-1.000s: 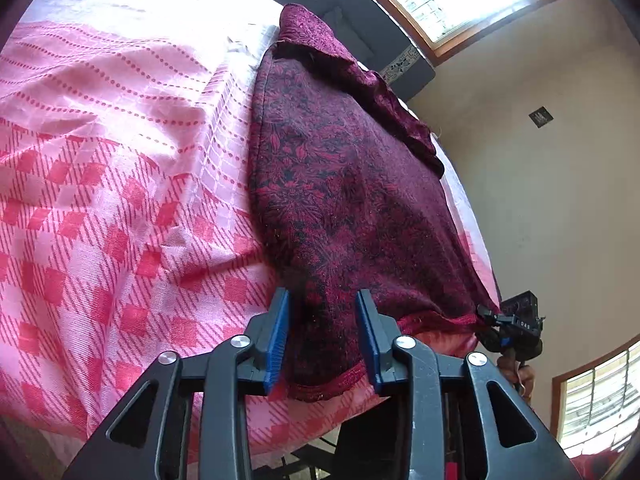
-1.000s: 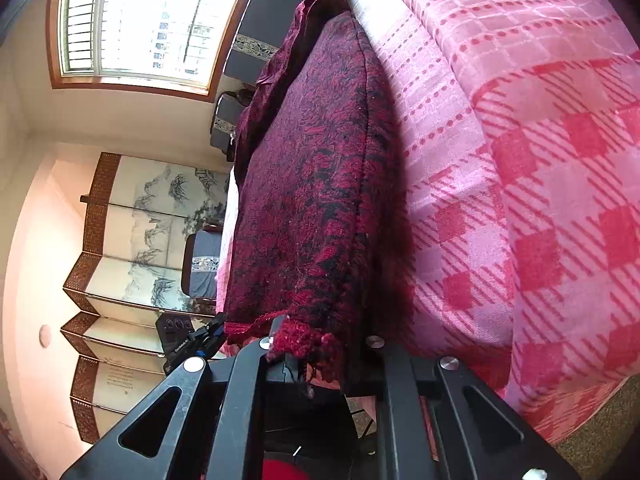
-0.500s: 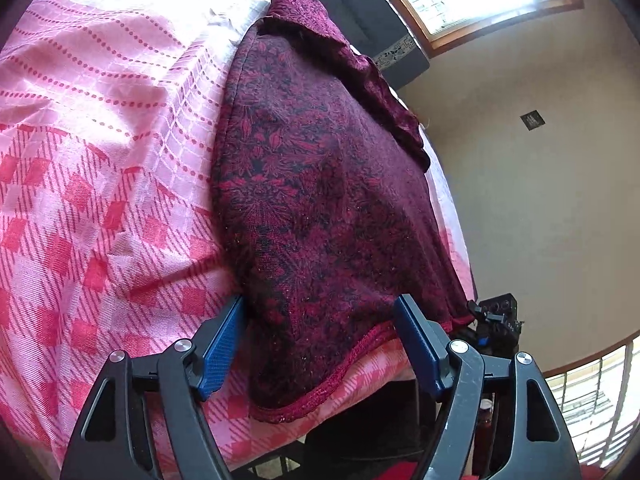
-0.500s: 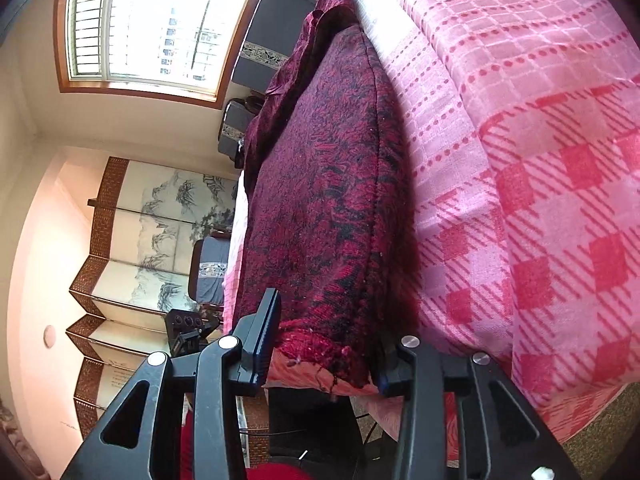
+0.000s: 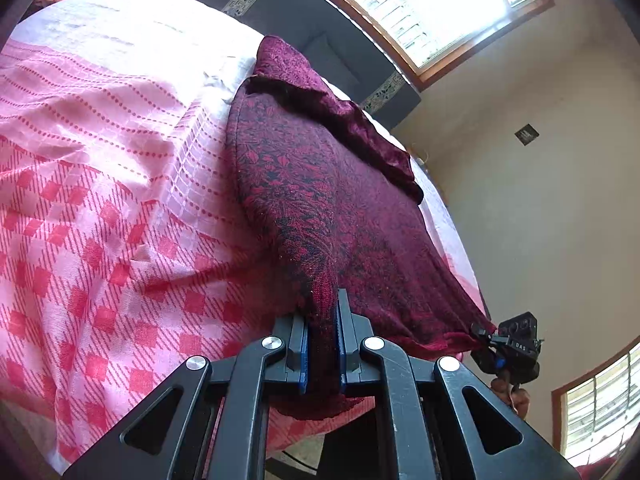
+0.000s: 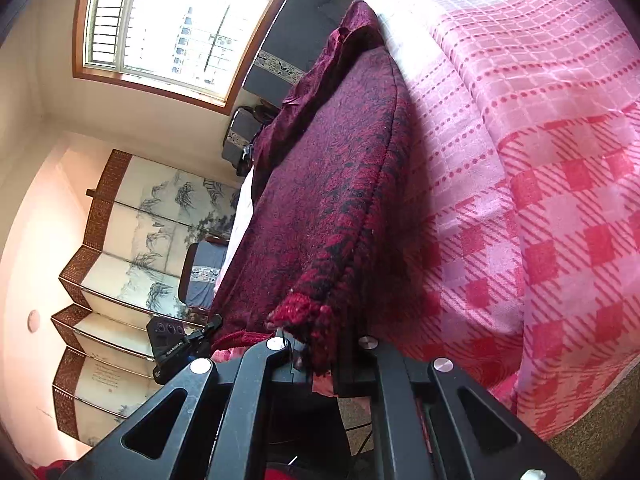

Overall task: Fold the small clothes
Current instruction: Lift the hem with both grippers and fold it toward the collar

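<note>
A maroon patterned garment (image 5: 328,184) lies spread on a bed with a pink checked cover (image 5: 100,208). My left gripper (image 5: 322,344) is shut on the garment's near left corner, the cloth pinched between its blue pads. In the right wrist view the garment (image 6: 320,208) runs away from me, and my right gripper (image 6: 320,356) is shut on its near right corner, where the red hem bunches. Each gripper shows small in the other's view: the right gripper (image 5: 490,338) and the left gripper (image 6: 208,330), each at a hem corner.
A dark headboard (image 5: 320,36) and a bright window (image 5: 424,4) stand beyond the bed. A folding painted screen (image 6: 132,248) stands by the wall. The pink cover (image 6: 540,200) spreads wide beside the garment. Brown floor (image 6: 600,420) lies below the bed edge.
Half a second ago both grippers were open around the garment's near corners. Both have now shut on the cloth and the corners are pulled up a little.
</note>
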`<state>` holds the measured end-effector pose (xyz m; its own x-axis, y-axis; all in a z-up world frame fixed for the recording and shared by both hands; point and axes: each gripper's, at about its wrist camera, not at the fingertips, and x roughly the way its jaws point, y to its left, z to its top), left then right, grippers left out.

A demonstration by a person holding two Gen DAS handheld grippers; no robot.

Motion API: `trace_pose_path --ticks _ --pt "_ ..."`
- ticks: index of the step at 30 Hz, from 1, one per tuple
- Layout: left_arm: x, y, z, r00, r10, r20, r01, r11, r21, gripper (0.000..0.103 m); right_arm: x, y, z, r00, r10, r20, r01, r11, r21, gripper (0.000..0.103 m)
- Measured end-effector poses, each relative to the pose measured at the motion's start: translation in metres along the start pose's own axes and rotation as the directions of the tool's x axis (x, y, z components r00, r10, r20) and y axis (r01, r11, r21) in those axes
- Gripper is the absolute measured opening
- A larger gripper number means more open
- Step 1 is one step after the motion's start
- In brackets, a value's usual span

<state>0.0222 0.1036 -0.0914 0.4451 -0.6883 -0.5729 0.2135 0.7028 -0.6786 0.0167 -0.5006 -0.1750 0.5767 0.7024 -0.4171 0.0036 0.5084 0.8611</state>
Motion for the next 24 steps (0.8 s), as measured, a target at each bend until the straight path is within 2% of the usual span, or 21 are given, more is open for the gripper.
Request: trace_pose_path --ticks 4,8,14,16,18,20,24 --pt "0.001 0.007 -0.010 0.999 0.037 -0.019 -0.036 0.999 0.015 0.010 -0.001 -0.001 -0.011 1.000 -0.006 -0.007 0.006 1.000 0.009 0.007" --pt "0.000 0.013 -0.013 1.000 0.024 -0.014 -0.024 0.999 -0.027 0.010 0.000 -0.010 -0.013 1.000 0.001 0.004 -0.001 0.999 0.051 0.007" --pt "0.003 0.009 -0.013 0.999 0.035 -0.024 -0.034 0.999 0.033 0.010 -0.009 -0.006 -0.013 1.000 -0.013 -0.002 0.013 1.000 0.004 0.009" --pt "0.007 0.009 -0.011 0.999 0.029 -0.039 -0.028 0.999 0.035 0.010 -0.013 -0.009 -0.009 1.000 0.011 0.008 -0.011 1.000 0.029 0.011" --pt "0.007 0.011 -0.011 0.999 0.023 -0.044 -0.022 0.999 0.029 0.011 -0.018 -0.011 -0.004 0.999 0.023 0.026 -0.024 0.999 0.041 0.024" --pt "0.007 0.014 -0.010 0.999 0.018 -0.051 -0.017 1.000 0.019 0.011 -0.022 -0.014 0.002 0.999 0.023 0.040 -0.025 0.998 0.061 0.075" --pt "0.009 0.021 -0.011 0.997 0.015 -0.074 -0.015 1.000 -0.009 0.016 -0.026 -0.024 0.012 0.996 0.079 0.051 -0.084 0.990 0.112 0.076"
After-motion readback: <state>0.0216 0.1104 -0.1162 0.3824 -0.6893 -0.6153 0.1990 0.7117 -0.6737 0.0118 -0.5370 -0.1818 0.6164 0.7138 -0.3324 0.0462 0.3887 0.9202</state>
